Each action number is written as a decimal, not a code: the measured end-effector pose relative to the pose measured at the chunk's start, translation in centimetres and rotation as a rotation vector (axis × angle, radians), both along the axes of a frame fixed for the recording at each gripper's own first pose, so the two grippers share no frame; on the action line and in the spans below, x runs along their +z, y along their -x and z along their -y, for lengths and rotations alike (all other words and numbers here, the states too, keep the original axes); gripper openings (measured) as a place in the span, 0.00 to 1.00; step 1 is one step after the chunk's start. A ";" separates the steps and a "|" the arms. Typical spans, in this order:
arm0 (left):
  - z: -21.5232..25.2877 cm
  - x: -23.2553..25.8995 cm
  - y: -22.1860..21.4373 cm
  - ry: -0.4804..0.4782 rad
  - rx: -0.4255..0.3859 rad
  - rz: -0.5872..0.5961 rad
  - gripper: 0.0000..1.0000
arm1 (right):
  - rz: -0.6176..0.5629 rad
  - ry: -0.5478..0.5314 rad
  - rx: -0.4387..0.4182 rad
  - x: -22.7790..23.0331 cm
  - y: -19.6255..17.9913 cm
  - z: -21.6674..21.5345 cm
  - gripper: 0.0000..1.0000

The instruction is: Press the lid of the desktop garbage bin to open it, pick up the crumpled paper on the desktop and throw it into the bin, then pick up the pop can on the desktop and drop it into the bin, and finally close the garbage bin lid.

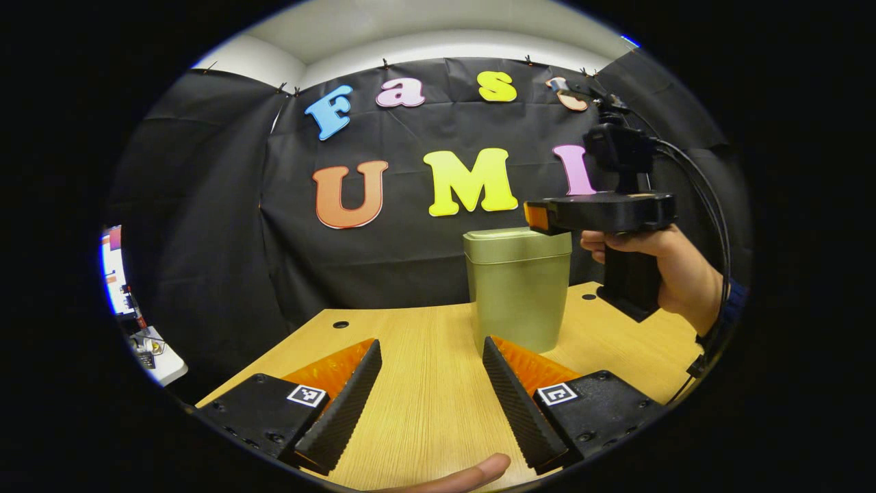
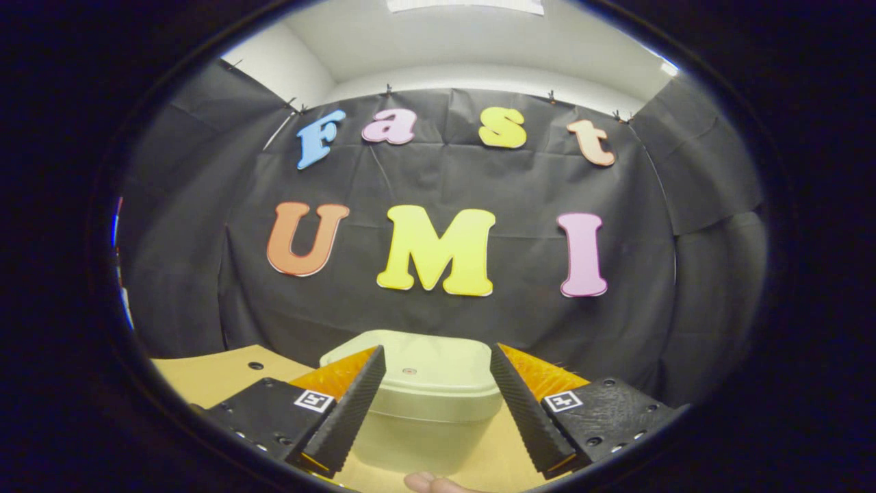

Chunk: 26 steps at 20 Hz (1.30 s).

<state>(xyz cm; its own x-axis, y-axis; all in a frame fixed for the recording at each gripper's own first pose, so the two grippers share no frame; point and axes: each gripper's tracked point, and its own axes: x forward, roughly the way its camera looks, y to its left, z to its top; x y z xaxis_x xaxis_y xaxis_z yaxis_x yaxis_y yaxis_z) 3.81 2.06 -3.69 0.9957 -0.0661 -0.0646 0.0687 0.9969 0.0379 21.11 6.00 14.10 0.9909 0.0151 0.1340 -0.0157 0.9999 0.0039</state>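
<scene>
In the left gripper view, a hand (image 1: 667,270) on the right grips the dark pistol-style handle of the right gripper (image 1: 537,216), holding it level above the table with its nose over the top right edge of the pale green, round-cornered plastic garbage bin (image 1: 518,287), just above or touching the closed lid (image 1: 517,244); I cannot tell which. Black cables loop from the back of that tool down past the wrist. The left gripper (image 1: 431,376) sits low over the light wooden table (image 1: 424,397), its jaws spread wide apart with nothing between them but bare wood; its right finger overlaps the bin's base in this view. A fingertip (image 1: 479,472) shows at the bottom edge. The bin stands upright toward the back of the table, near the black cloth wall (image 1: 205,205). In the right gripper view, the right gripper (image 2: 436,390) has its jaws apart, framing the lid (image 2: 424,373) from above and holding nothing.
</scene>
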 end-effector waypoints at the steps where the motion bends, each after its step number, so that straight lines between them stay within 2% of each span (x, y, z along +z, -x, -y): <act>1: -0.2 0.0 0.0 0.005 0.008 -0.001 0.96 | -0.010 -0.006 0.001 -0.2 1.5 0.2 0.95; 5: -1.5 0.6 0.1 0.020 0.064 0.011 0.96 | -0.039 -0.064 0.041 -0.9 7.3 1.0 0.94; 7: -1.5 1.1 0.5 0.028 0.078 0.024 0.96 | -0.029 -0.049 0.049 -1.8 9.8 2.0 0.95; 9: -2.3 1.6 1.1 0.036 0.128 0.046 0.96 | -0.030 -0.040 0.048 -3.1 12.3 3.3 0.95; 13: -1.4 1.8 2.0 -0.009 0.146 0.057 0.96 | -0.013 -0.044 0.031 -4.7 16.7 5.8 0.95; 19: 0.8 2.3 3.4 -0.008 0.129 0.073 0.96 | -0.052 0.026 0.027 -8.4 20.0 6.6 0.95; 21: 1.2 2.3 4.0 -0.015 0.124 0.077 0.96 | -0.043 0.020 0.036 -8.9 20.8 6.6 0.92; 23: 1.8 2.4 4.6 -0.016 0.119 0.079 0.96 | -0.053 0.009 0.044 -9.5 21.4 6.5 0.97; 26: 1.7 3.1 5.5 -0.037 0.144 0.107 0.96 | -0.036 0.020 0.042 -9.1 22.0 6.3 0.95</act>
<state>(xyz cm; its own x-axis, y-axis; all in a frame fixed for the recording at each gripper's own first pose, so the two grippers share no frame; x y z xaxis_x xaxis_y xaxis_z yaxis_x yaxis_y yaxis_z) -1.65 0.37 -0.61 0.9960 0.0782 0.0422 -0.0812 0.9939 0.0746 -0.85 -0.28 4.96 0.9934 0.0588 0.0980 -0.0576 0.9982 -0.0149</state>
